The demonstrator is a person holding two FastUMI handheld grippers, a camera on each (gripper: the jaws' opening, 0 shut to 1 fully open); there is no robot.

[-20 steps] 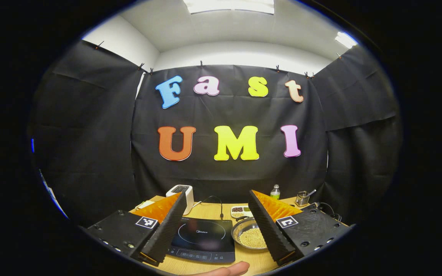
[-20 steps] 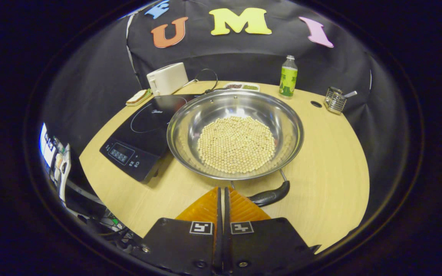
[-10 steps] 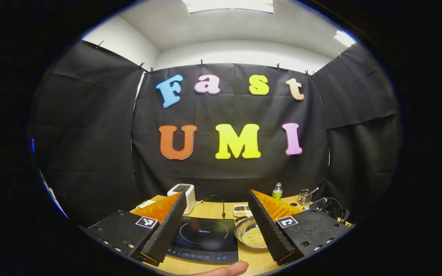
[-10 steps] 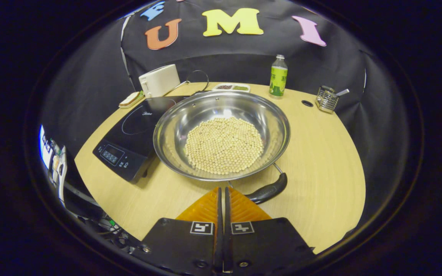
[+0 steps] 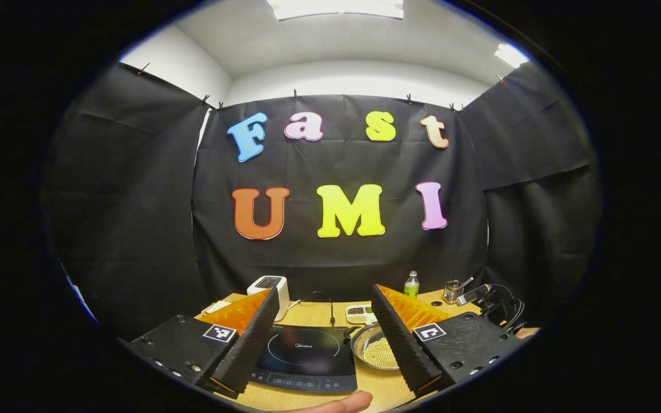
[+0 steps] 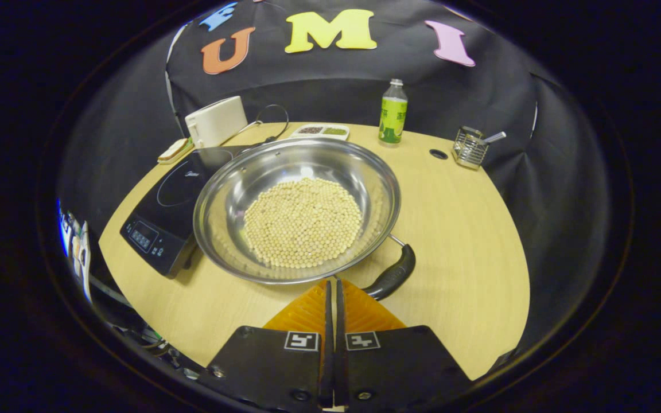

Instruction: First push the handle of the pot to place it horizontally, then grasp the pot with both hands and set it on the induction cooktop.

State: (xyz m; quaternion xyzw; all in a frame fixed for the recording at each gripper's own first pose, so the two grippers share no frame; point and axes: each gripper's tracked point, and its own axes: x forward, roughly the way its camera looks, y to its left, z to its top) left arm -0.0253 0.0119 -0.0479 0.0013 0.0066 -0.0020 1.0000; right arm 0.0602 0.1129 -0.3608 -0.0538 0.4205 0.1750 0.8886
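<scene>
Pot: the pot (image 6: 296, 209) full of small round beans sits on the table (image 6: 468, 229), its left edge over the cooktop (image 6: 158, 209).
Handle: the handle (image 6: 391, 278) lies just ahead and to the right of your right gripper (image 6: 331, 287), slanting up to the right.
Right gripper: fingers pressed together, holding nothing.
Left gripper: your left gripper (image 5: 325, 312) is wide open, empty, held high and farther back.
Nearer hand: the right one.
Hard to see: whether the fingertips touch the pot rim.
</scene>
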